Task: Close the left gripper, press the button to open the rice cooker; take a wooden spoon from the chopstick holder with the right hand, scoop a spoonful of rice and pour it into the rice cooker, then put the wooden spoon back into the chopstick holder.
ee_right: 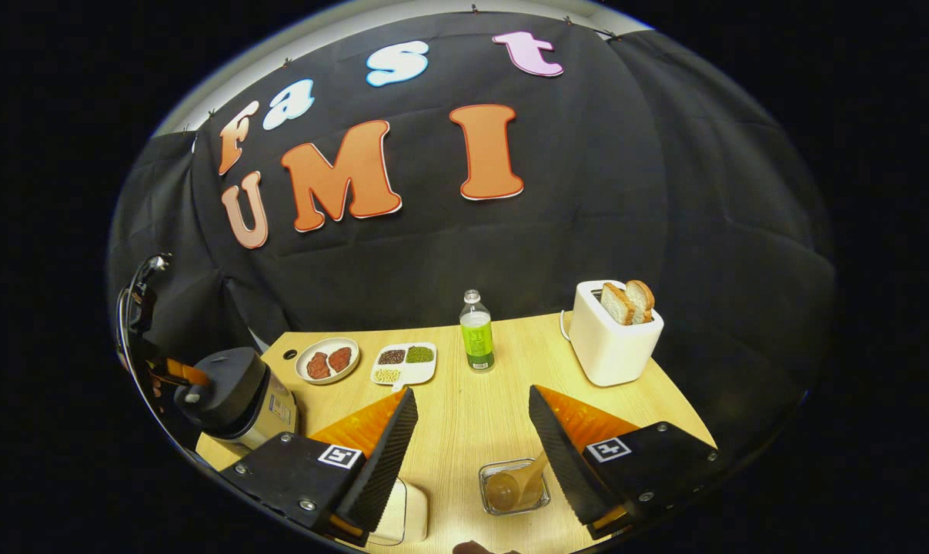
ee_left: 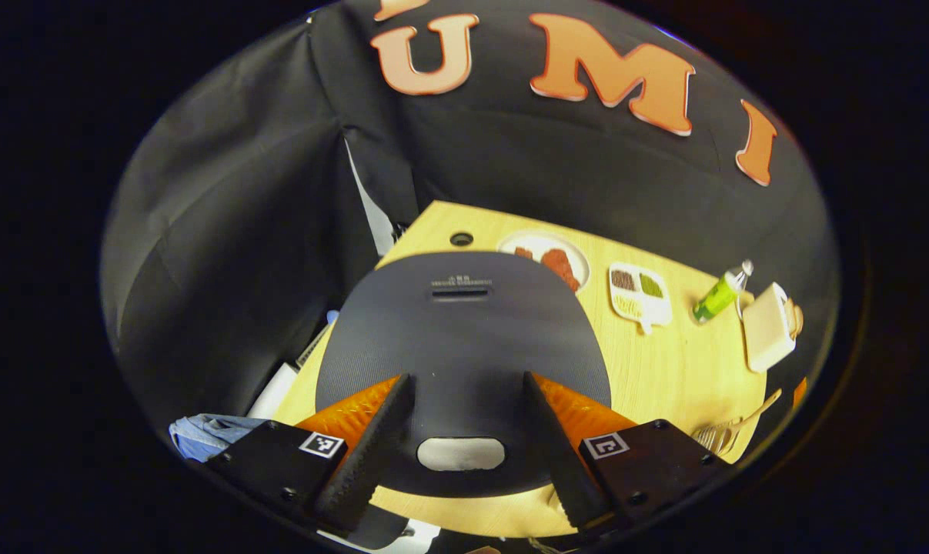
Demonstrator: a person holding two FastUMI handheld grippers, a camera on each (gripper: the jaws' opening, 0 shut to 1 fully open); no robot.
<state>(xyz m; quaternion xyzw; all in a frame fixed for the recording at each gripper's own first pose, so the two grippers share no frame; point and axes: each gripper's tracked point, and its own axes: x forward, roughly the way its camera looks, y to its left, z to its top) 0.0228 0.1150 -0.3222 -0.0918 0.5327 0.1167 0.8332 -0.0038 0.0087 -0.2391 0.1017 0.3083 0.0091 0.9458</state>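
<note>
The rice cooker lies right under my left gripper; its dark lid is shut, with the pale button near its front edge. The left fingers stand open above the lid, one on either side of the button, holding nothing. In the right gripper view the cooker stands at the table's left end. My right gripper is open and empty above the table's middle. Just below it sits the chopstick holder with the wooden spoon in it. A white container stands beside the holder.
Along the back of the wooden table stand a plate of meat, a divided tray of beans, a green bottle and a white toaster with bread. Black cloth walls close the booth.
</note>
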